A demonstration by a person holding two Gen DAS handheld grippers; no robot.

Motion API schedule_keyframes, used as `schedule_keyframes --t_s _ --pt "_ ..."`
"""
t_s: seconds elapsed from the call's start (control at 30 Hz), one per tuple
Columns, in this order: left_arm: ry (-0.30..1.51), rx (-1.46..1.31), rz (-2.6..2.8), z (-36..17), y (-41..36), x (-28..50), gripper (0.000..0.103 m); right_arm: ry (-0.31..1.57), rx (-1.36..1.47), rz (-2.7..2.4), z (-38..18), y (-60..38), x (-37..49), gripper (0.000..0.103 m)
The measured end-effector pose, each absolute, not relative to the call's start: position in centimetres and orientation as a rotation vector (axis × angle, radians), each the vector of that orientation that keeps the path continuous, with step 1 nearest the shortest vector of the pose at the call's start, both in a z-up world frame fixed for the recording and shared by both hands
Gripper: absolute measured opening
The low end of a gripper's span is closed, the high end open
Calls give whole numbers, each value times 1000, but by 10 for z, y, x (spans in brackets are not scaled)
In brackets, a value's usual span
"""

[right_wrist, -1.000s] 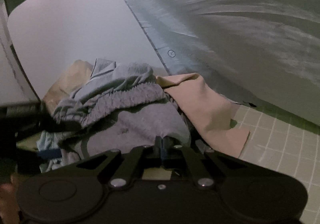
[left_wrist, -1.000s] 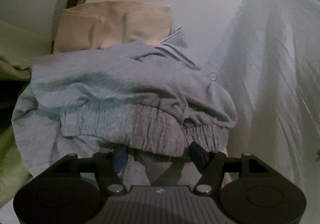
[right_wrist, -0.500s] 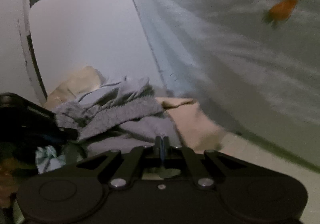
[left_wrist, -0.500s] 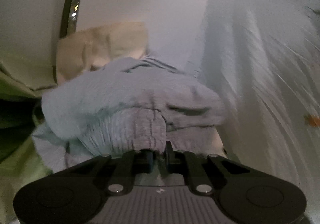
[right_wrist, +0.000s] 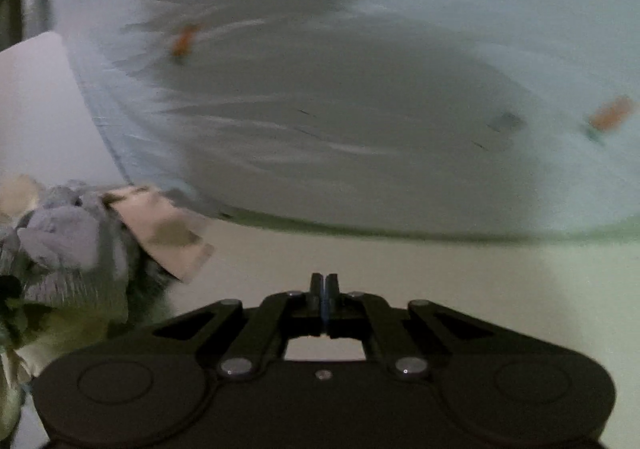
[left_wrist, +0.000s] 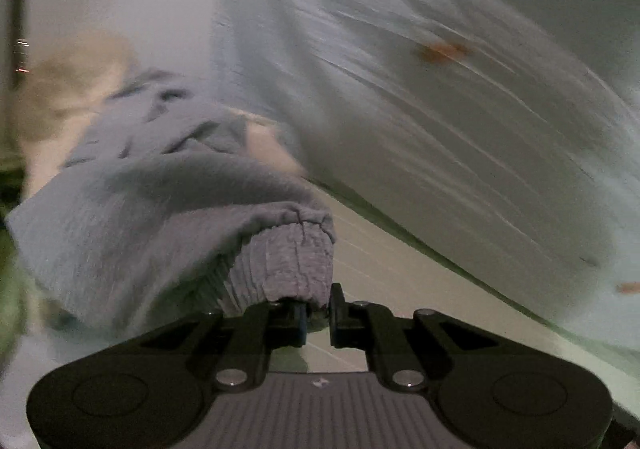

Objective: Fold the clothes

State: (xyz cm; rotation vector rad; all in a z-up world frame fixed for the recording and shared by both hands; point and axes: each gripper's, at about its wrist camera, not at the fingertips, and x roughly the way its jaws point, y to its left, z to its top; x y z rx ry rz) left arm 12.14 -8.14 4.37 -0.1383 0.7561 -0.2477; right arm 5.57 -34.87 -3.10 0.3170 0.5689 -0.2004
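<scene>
A grey-blue garment (left_wrist: pixel 160 217) with a gathered elastic waistband (left_wrist: pixel 288 261) fills the lower left of the left wrist view. My left gripper (left_wrist: pixel 318 305) is shut on the waistband's edge, and the cloth trails away to the left. In the right wrist view the same grey garment (right_wrist: pixel 68 241) lies bunched at the far left, on a beige cloth (right_wrist: pixel 168 237). My right gripper (right_wrist: pixel 324 281) is shut with nothing between its fingers, out over the cream mat (right_wrist: pixel 400 269) to the right of the pile. Both views are motion-blurred.
A pale sheet printed with small orange carrots (left_wrist: pixel 440 129) rises behind the mat and fills the upper right; it also spans the right wrist view (right_wrist: pixel 360 109). A white panel (right_wrist: pixel 36 109) stands at the left. More beige cloth (left_wrist: pixel 68 89) lies behind the grey garment.
The left jaws closed on the waistband and carried it to the right off the pile. The right gripper, still shut, swung right, away from the clothes and out over the mat.
</scene>
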Motion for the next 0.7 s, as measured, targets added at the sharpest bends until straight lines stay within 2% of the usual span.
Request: schedule_keyframes --t_s 0.33,0.47,0.53,0.6,0.67,0.7 --pt "1018 -143 -716 2 -258 41 11 653 349 -472 -45 -462 -94 0" --pt "1123 -138 -838 -7 -304 3 17 667 366 -578 -44 -504 -145 0" --pt "1158 -129 -851 -9 -307 -3 27 678 368 -605 -45 -518 -162 0" --pt "1175 -127 -858 -9 -302 -4 58 690 377 -616 -48 -526 -172 0" --pt "1161 -121 -839 -6 -296 -3 79 704 392 -623 -52 -530 -179 5" --pt "1153 -118 -829 -5 -292 -3 86 713 401 -623 -55 -530 -179 7"
